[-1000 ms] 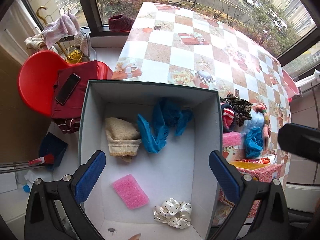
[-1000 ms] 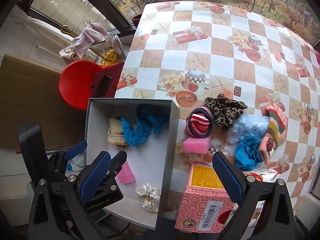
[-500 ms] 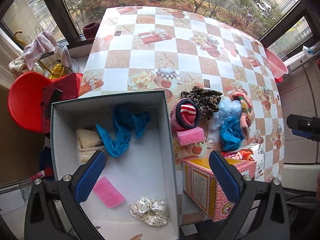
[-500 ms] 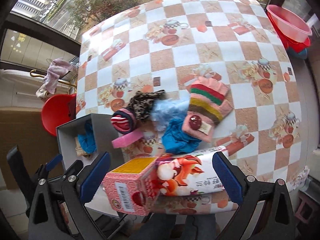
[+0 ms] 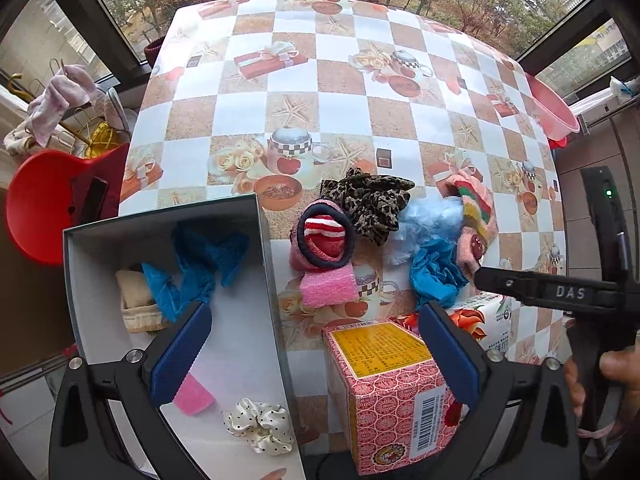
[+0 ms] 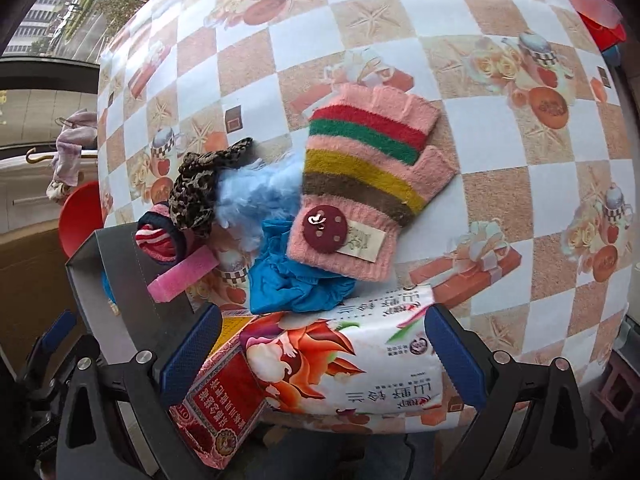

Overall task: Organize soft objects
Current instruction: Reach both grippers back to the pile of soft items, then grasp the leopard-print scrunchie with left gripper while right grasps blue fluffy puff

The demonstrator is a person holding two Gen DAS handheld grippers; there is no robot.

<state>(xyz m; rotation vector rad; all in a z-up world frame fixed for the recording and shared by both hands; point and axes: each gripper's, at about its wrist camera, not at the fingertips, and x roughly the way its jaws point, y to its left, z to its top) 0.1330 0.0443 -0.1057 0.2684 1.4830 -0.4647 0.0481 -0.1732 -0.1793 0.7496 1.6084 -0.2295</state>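
Soft objects heaped near the table's front edge: striped glove overlapping blue cloth, pale-blue fluff, leopard scrunchie, rolled sock, pink sponge. Open box at the front-left corner holds blue fabric, a beige knit partly covered, a polka-dot scrunchie; another pink sponge is half hidden behind a finger. Left gripper and right gripper both spread wide, empty. Tissue pack cut off below.

Two pink sponges, two blue gloves, one striped mitten, one polka-dot scrunchie, two cartons.
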